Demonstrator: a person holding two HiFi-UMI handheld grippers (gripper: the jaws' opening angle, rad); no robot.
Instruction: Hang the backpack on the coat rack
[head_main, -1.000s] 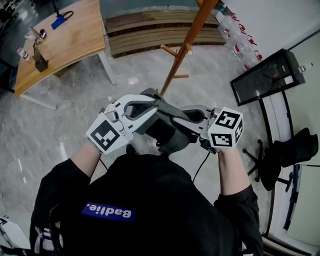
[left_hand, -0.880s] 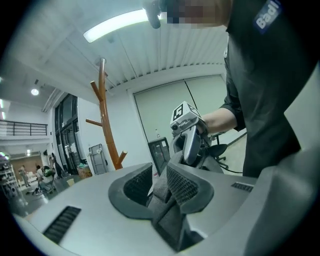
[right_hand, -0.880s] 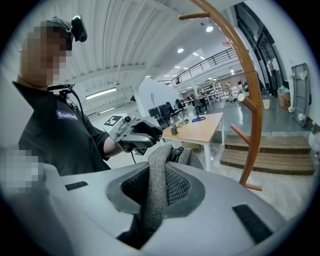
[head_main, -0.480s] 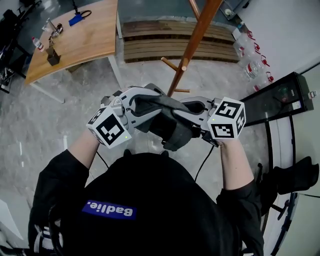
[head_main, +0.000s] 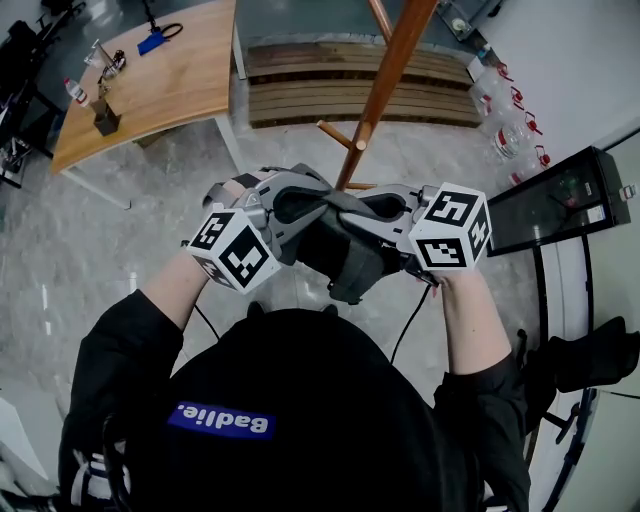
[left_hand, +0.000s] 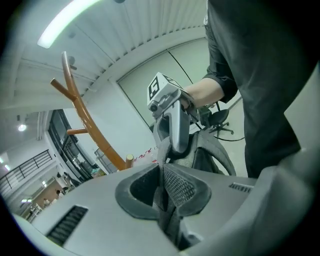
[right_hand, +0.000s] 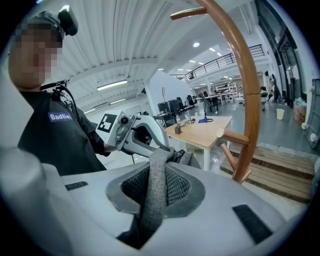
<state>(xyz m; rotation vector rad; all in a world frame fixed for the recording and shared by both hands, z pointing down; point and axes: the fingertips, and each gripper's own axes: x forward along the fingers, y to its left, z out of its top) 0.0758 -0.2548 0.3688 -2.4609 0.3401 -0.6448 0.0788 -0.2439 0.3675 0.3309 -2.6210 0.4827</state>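
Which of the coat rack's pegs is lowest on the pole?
The short peg sticking out right, just past the backpack. The left-angled peg and the top peg join the pole higher up.

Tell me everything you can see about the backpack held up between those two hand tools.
The backpack is dark grey, soft woven fabric, slumped rather than stiff. It hangs in the air in front of the person, clear of the floor, just short of the wooden coat rack and not yet on a peg. The right gripper pinches a grey webbing strap. The left gripper, its jaws closing, has another fold of strap between them. Nothing else touches it.
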